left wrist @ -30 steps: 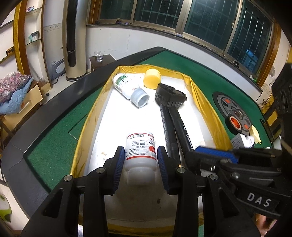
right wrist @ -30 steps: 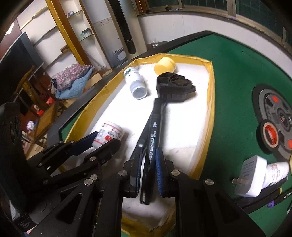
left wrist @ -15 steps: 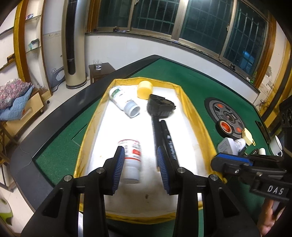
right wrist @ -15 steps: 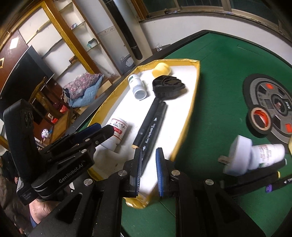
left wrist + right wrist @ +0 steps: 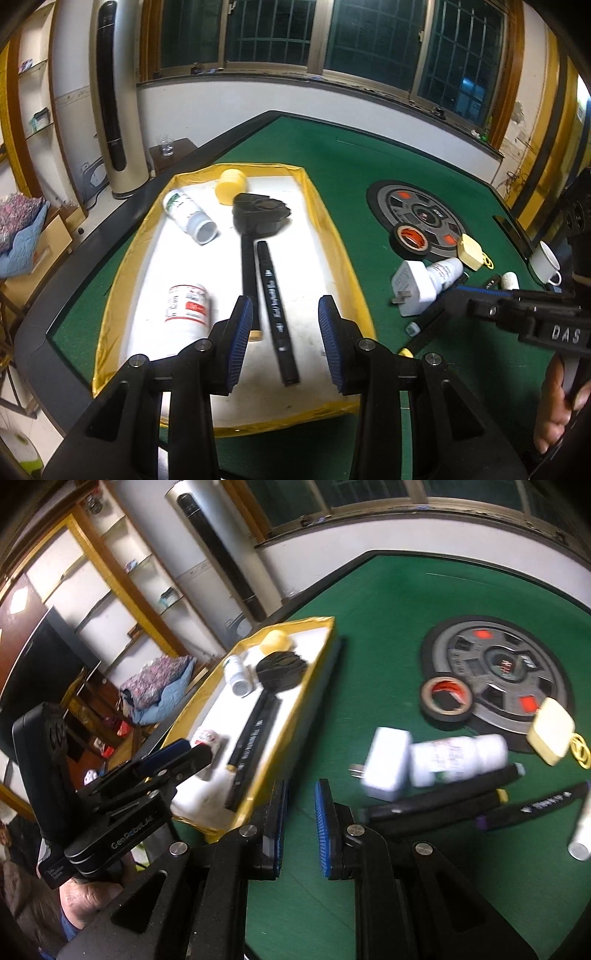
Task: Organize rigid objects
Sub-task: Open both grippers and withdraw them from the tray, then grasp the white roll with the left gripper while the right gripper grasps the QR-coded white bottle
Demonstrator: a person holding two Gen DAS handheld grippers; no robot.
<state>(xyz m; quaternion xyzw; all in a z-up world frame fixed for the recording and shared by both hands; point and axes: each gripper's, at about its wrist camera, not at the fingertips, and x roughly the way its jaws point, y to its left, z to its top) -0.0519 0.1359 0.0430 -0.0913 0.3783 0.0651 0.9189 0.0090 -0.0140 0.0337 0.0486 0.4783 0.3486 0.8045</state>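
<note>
A yellow-rimmed white tray point(image 5: 332, 240) holds a red-label bottle point(image 5: 186, 314), a green-label bottle point(image 5: 188, 216), a yellow cap point(image 5: 229, 186), a black long-handled brush point(image 5: 260, 216) and a black marker point(image 5: 275, 310), all lying down. My left gripper point(image 5: 284, 314) hovers open above the tray's near end, nothing between its pads. My right gripper point(image 5: 299, 794) is shut and empty over the green felt beside the tray point(image 5: 317, 653). Ahead of it lie a white plug adapter point(image 5: 386, 762), a small white bottle point(image 5: 458, 758) and dark markers point(image 5: 443, 801).
A tape roll point(image 5: 447, 699) rests against a grey round disc point(image 5: 506, 664), with a pale yellow tag point(image 5: 550, 731) beside it. A white cup point(image 5: 545, 262) stands at the table's right edge. A hand holds each gripper. Shelves and a tall fan stand beyond the table.
Both grippers pulled back and rose from the tray. The red-label bottle and the marker, earlier between the pads, now lie in the tray. The right gripper swung right over the felt.
</note>
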